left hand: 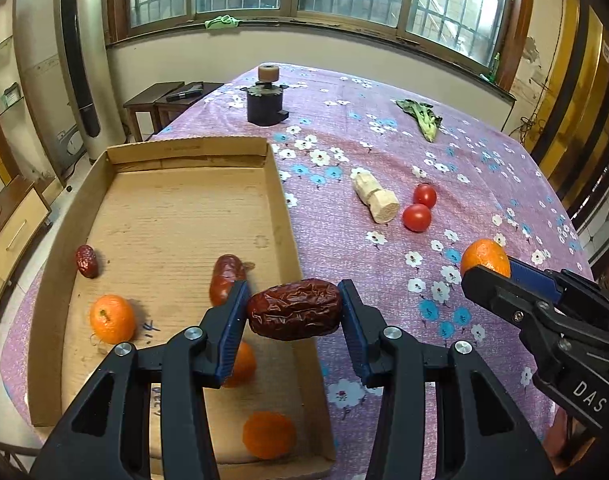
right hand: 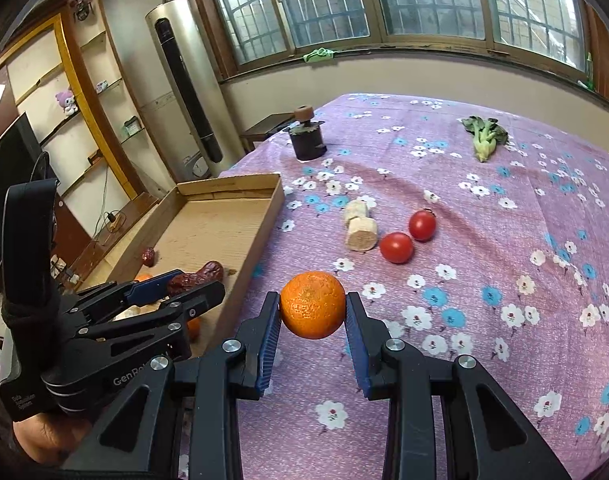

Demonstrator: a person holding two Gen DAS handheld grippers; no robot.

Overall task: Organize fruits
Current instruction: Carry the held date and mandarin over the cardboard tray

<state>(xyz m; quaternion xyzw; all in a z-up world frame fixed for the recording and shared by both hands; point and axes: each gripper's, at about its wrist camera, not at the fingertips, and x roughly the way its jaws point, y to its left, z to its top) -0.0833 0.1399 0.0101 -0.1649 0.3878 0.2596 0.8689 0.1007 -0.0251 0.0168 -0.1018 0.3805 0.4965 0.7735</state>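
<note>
My left gripper (left hand: 294, 314) is shut on a wrinkled red date (left hand: 294, 314), held lengthwise above the right wall of a shallow cardboard box (left hand: 282, 204). Inside the box lie another large date (left hand: 224, 278), a small date (left hand: 86, 261) and three oranges (left hand: 112, 319). My right gripper (right hand: 312, 306) is shut on an orange (right hand: 312, 305), lifted over the flowered cloth to the right of the box. In the left wrist view that gripper (left hand: 486, 270) and its orange (left hand: 484, 258) show at the right; in the right wrist view the left gripper (right hand: 184, 280) hangs over the box (right hand: 264, 216).
On the purple flowered tablecloth (left hand: 444, 160) lie two tomatoes (left hand: 416, 217), a pale cut root piece (left hand: 374, 198), a green leafy vegetable (left hand: 422, 118) and a dark round device with a brown knob (left hand: 265, 98). Low stools and a tall floor unit stand beyond the table.
</note>
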